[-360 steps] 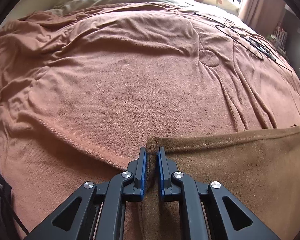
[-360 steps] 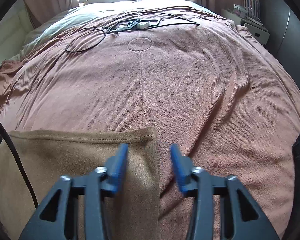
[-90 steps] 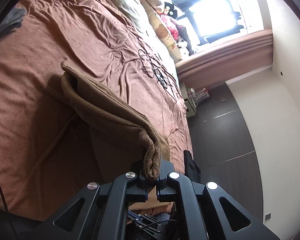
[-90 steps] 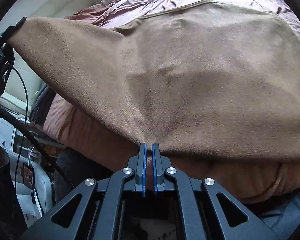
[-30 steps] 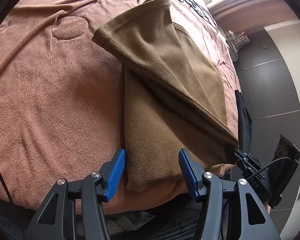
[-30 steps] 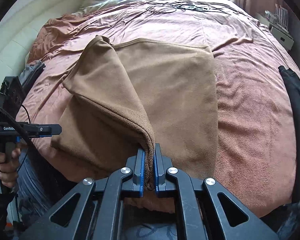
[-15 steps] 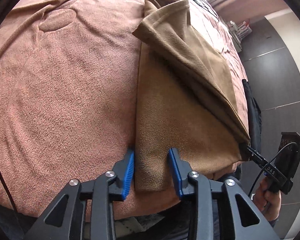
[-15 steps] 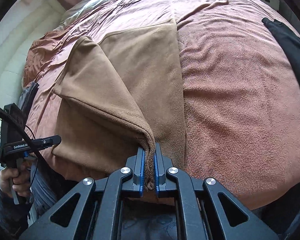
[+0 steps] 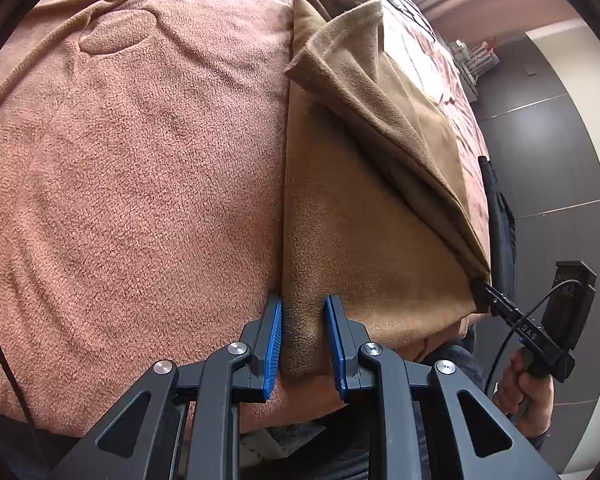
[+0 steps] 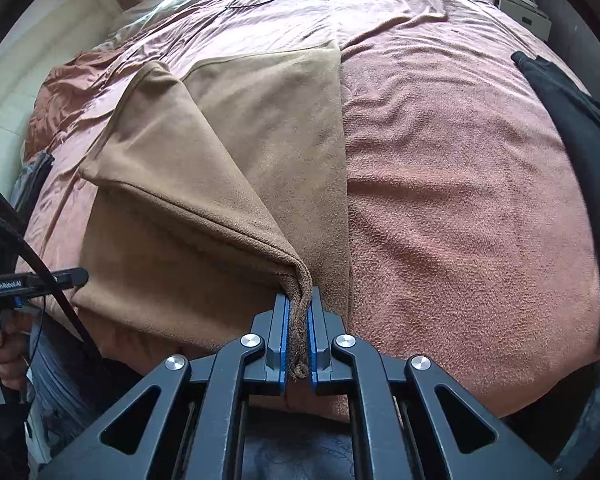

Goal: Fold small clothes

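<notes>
Brown cloth [image 10: 260, 128] on bed [image 10: 460, 200], fold half done. Right tongs [image 10: 297, 336] pinching turned-over corner, lower centre. Left tongs [image 9: 302, 344] just closing astride near edge, not yet gripping. Flattening remains.

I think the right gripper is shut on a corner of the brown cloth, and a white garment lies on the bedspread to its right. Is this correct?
Not quite. The garment is black, not white, as the right wrist view shows. The rest holds: the right gripper is shut on a corner of the brown cloth, and the garment lies on the bedspread to its right.
</notes>
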`<act>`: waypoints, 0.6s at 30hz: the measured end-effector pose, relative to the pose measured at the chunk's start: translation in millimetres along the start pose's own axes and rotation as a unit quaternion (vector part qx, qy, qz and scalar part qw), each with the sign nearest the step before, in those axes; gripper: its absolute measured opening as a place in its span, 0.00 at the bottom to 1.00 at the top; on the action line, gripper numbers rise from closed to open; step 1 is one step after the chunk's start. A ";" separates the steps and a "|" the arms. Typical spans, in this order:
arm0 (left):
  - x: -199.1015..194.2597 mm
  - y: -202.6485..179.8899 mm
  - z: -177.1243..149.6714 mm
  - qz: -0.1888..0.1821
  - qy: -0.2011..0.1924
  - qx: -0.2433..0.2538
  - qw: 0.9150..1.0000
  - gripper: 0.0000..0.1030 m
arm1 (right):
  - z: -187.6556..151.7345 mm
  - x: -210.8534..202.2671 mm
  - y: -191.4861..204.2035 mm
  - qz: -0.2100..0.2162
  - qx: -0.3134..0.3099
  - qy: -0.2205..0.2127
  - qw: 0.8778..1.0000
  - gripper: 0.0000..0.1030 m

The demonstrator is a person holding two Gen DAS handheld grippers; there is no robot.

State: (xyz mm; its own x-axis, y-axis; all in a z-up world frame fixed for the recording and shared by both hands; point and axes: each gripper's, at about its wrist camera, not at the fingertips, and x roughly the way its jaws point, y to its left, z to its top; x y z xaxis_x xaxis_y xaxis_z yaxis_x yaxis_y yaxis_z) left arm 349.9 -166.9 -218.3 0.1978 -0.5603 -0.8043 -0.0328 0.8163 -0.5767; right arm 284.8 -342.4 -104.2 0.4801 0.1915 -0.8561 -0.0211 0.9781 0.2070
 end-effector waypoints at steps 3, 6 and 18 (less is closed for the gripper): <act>0.0 -3.5 0.5 0.000 0.000 0.003 1.000 0.23 | 1.6 -7.2 18.8 -0.027 -0.037 0.003 0.999 0.10; -2.6 -3.6 4.3 -0.003 -0.005 -0.005 1.000 0.23 | 6.6 -18.1 31.9 -0.040 -0.065 -0.012 0.997 0.56; -22.7 9.7 21.3 -0.037 -0.041 -0.036 0.998 0.24 | 33.3 -12.7 106.8 -0.032 -0.190 -0.030 0.981 0.66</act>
State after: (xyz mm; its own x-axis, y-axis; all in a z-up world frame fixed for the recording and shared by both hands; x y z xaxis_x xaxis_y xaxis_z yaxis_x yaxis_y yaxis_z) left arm 365.9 -143.4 -202.6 0.2814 -0.6035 -0.7461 -0.0844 0.7589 -0.6457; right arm 305.6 -243.1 -55.4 0.5410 0.1339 -0.8303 -0.3096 0.9496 -0.0486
